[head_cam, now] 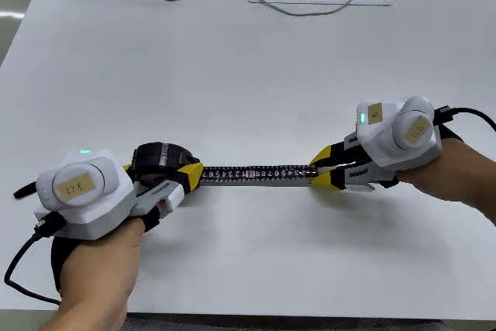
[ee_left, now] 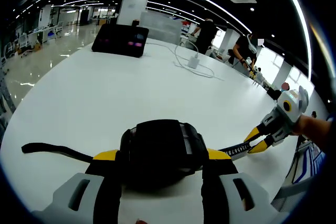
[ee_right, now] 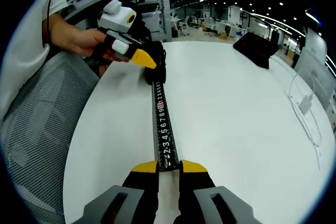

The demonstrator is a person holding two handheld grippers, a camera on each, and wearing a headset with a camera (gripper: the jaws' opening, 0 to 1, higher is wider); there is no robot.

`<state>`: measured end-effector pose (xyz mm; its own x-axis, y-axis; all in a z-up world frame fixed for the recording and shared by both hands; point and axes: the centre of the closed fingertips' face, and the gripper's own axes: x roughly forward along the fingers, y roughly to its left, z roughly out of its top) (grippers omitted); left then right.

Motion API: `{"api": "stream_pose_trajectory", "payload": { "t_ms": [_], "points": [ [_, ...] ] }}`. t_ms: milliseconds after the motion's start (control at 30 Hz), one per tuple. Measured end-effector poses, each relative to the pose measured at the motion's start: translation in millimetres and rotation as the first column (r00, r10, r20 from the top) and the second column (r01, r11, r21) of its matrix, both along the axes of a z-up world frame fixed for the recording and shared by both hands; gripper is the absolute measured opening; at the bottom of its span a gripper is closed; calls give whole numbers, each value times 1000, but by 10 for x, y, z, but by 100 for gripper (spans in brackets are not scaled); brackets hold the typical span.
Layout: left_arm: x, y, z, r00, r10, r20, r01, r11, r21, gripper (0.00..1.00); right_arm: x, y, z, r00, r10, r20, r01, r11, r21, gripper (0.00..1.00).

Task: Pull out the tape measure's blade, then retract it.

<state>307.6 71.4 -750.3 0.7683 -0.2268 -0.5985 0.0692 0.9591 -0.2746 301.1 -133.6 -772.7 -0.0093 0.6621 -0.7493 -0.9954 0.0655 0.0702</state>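
Clamped tape measure case between left gripper jaws, pinched blade tip narrowly in right gripper, stretched blade straight over white table.

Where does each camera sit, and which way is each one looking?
Head view: on the person's head, looking down at the table, tape measure, left gripper and right gripper; both hands show.
Left gripper view: on the left gripper, facing along the blade toward the right gripper; its own jaws show.
Right gripper view: on the right gripper, facing the left gripper; its own jaws show.
Both gripper views share the blade.
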Motion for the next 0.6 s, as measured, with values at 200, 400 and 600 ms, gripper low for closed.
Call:
{"api": "stream_pose_trajectory", "payload": {
  "t_ms": [200, 400, 600],
  "points": [
    [-2, -2, 4, 1000, 1, 0, -1, 1000, -2, 57, 0, 37, -4, 1000, 2, -2, -2, 1000, 4, 10],
    [0, -3, 3, 1000, 1, -1, -1, 1000, -3, 57, 1, 70, -4, 1000, 2, -3, -2, 1000, 9, 10],
    [3, -1, 2, 1000, 2, 0, -2, 1000, -6, 57, 6, 120, -2, 1000, 4, -5, -4, 1000, 17, 10]
  ]
}}
